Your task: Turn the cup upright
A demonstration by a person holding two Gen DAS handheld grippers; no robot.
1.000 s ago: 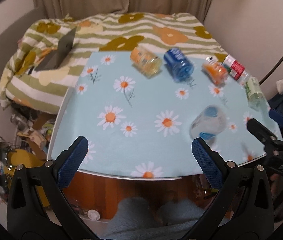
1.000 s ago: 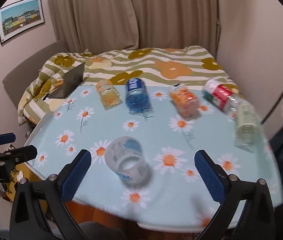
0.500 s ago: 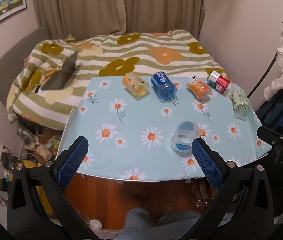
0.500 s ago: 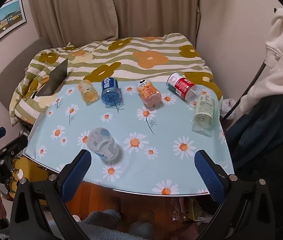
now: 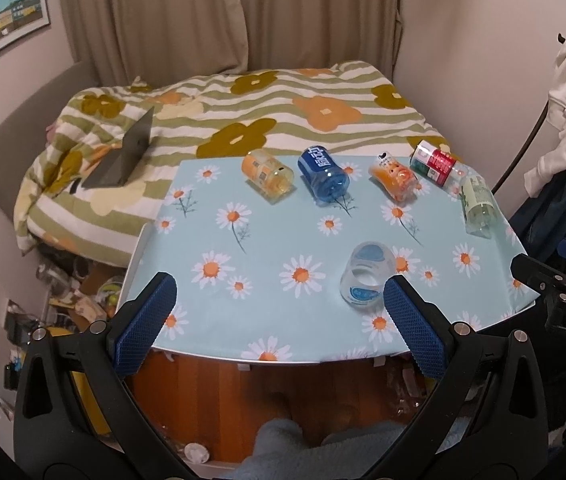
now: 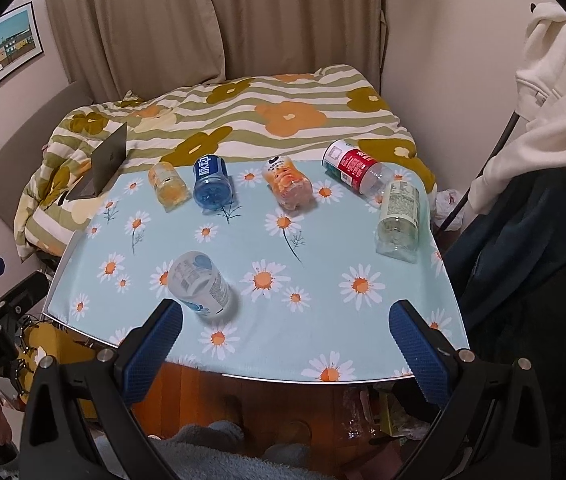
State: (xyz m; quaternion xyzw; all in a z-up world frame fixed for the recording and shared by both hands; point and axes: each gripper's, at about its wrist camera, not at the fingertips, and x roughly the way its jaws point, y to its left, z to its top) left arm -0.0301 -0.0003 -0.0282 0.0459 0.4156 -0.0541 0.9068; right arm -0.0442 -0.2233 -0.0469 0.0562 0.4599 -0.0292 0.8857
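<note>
A clear cup with a blue and white label (image 5: 368, 273) lies on its side near the front edge of the daisy-print table (image 5: 267, 248). It also shows in the right wrist view (image 6: 199, 284). My left gripper (image 5: 279, 320) is open and empty, held back over the table's front edge, its right finger just in front of the cup. My right gripper (image 6: 283, 340) is open and empty, also held back at the front edge, with the cup just beyond its left finger.
Several other cut bottles lie on their sides along the table's far edge: yellow (image 6: 167, 186), blue (image 6: 211, 188), orange (image 6: 288, 186), red-labelled (image 6: 353, 170) and pale green (image 6: 398, 214). A bed with a laptop (image 6: 103, 164) lies behind. White clothing (image 6: 555, 80) hangs at right.
Both grippers have pulled back and up from the table, so the table looks smaller and farther. The cup still lies on its side. Both grippers stay open.
</note>
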